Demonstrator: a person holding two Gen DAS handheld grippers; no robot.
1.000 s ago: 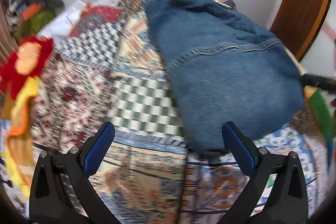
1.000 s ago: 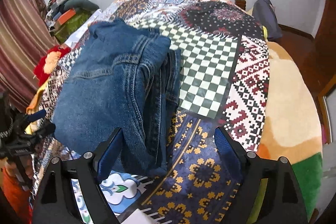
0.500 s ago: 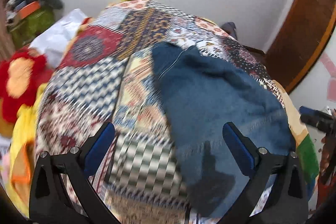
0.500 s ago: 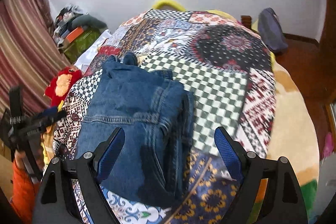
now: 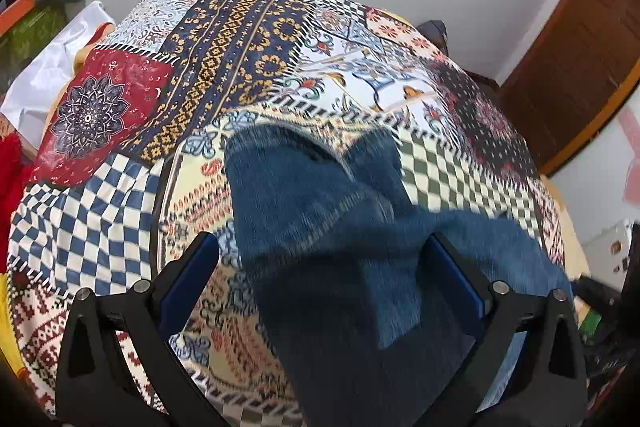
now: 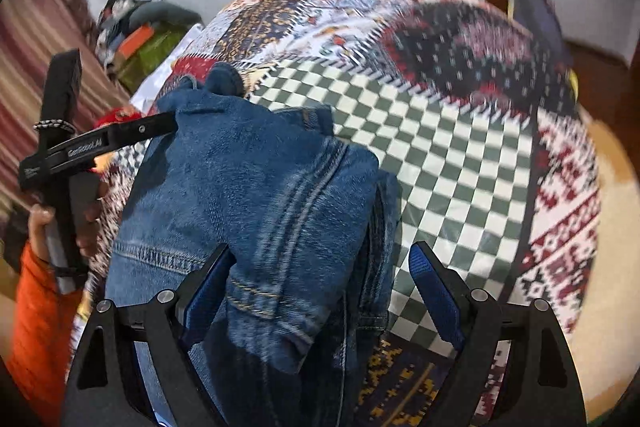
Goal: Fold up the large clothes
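Two pairs of blue-padded fingers stand spread wide over folded denim jeans [image 6: 256,195], neither pair pinching anything. On the right gripper [image 6: 320,291], whose jaws have just been opening a little further, the near end of the jeans bundle lies between the pads, its stitched seams and a rivet-lined pocket edge blurred by motion; contact with the left pad [image 6: 208,287] cannot be made out. On the left gripper [image 5: 320,283], the jeans [image 5: 340,247] lie between and below the fingers, nearer the right pad [image 5: 452,283], the lower cloth lost in shadow. Beneath spreads a patchwork bedspread [image 5: 224,39] (checks, medallions, geometric bands), smooth and printed. At the right view's left edge, a hand [image 6: 60,223] in an orange sleeve [image 6: 36,327] grips the black handle of the left gripper, partly cut off.
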